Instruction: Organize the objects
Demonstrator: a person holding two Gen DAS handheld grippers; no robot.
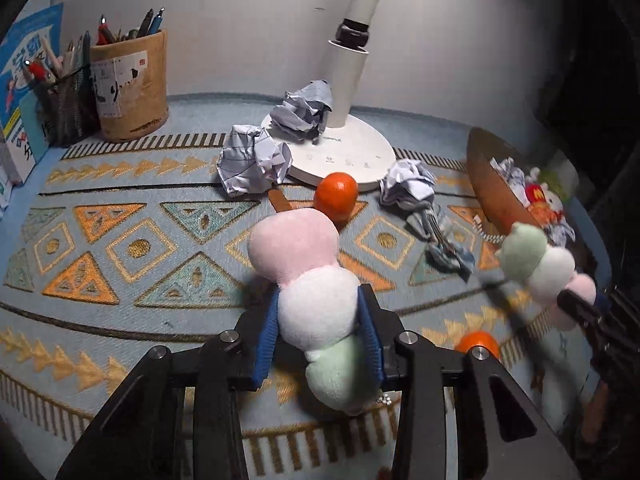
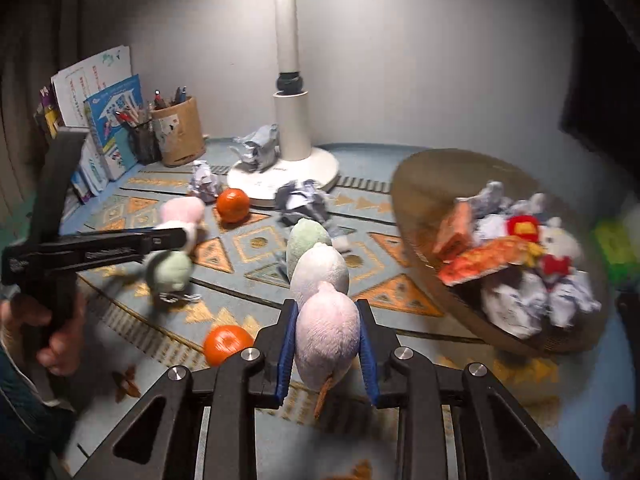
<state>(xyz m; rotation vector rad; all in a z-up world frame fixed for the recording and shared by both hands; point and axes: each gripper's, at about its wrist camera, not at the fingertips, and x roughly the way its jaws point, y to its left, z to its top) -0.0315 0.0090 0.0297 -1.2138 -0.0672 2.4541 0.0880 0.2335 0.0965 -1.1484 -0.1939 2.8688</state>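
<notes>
Two three-ball plush skewers are held above the patterned mat. My left gripper is shut on the white middle ball of one plush, whose pink end points away. In the right wrist view, the left gripper and its plush are at the left. My right gripper is shut on the pink near ball of the other plush, whose green end points away. The left wrist view shows the right gripper and its plush blurred at the right.
A woven basket at the right holds crumpled paper, wrappers and small toys. Two oranges and several paper balls lie on the mat. Behind them stand a lamp base, pen cups and books.
</notes>
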